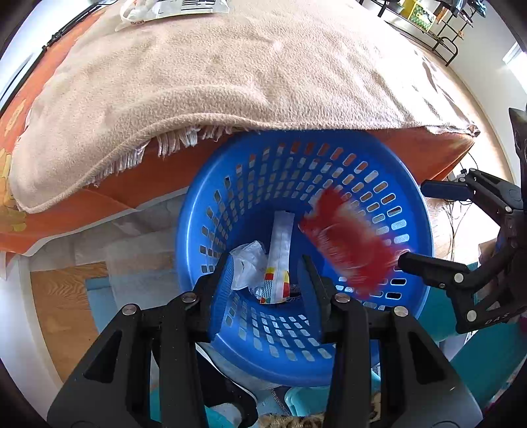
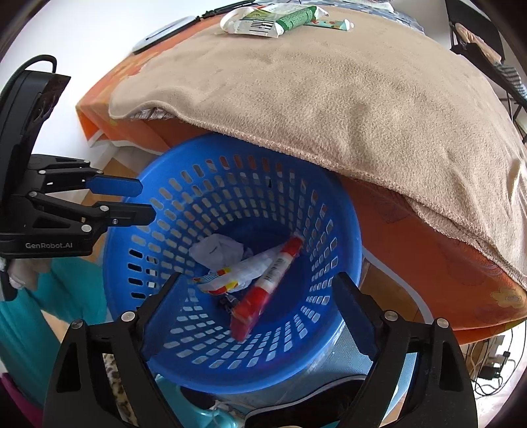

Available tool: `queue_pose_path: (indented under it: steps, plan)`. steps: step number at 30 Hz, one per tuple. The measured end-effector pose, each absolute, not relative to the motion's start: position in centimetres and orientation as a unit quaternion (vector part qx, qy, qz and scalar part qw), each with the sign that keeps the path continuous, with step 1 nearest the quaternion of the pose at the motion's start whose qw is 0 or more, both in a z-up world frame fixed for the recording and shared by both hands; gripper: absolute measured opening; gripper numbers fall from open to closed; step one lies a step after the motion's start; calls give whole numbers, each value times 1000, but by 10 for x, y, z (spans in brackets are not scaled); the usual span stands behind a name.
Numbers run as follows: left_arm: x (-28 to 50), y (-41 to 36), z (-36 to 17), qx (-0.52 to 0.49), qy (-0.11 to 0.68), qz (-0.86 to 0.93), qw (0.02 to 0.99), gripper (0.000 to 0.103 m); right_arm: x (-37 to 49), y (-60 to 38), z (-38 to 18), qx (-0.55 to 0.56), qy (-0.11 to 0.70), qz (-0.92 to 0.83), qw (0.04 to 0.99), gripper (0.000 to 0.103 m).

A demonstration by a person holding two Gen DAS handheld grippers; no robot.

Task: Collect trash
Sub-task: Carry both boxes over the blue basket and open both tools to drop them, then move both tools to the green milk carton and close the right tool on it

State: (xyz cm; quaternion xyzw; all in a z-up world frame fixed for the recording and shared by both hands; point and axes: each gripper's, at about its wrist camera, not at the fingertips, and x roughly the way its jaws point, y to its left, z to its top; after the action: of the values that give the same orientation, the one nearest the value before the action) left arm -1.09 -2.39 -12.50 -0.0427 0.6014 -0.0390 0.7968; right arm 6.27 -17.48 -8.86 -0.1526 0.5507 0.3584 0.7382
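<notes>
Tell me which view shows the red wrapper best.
The right wrist view: the red wrapper is sharp, lying inside the blue basket, its barcode label readable as a shape. In the left wrist view it is only a motion-blurred red streak against the basket wall.

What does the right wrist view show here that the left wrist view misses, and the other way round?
Only the right wrist view shows the green tube and a smaller patterned tube at the far edge of the beige blanket, and the red wrapper sharply, lying in the blue basket. Only the left wrist view shows the blanket's frayed fringe and the wrapper as a motion-blurred red streak. Both show the basket, the crumpled white plastic, the striped wrapper, and both grippers with nothing between their fingers.
</notes>
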Motion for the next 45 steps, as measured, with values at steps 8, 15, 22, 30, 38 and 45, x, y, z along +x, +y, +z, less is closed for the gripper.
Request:
queue_pose_path:
  steps: [8, 15, 22, 30, 38, 45]
  plan:
    - [-10, -24, -117, -40, 593, -38, 803, 41, 68, -174, -81, -143, 544, 360, 744, 89]
    - [-4, -18, -99, -45, 576, -37, 816, 41, 67, -178, -55, -157, 499, 344, 780, 89]
    - [13, -4, -67, -59, 547, -32, 835, 52, 84, -181, -33, -142, 479, 321, 804, 89]
    - [49, 30, -28, -58, 511, -6, 858, 52, 120, -174, -14, -80, 491, 341, 798, 89]
    - [95, 84, -1, -63, 477, 39, 876, 52, 167, -143, 13, -65, 456, 359, 812, 89]
    - [134, 118, -4, -91, 473, 53, 875, 52, 220, -107, 6, -28, 470, 362, 805, 89]
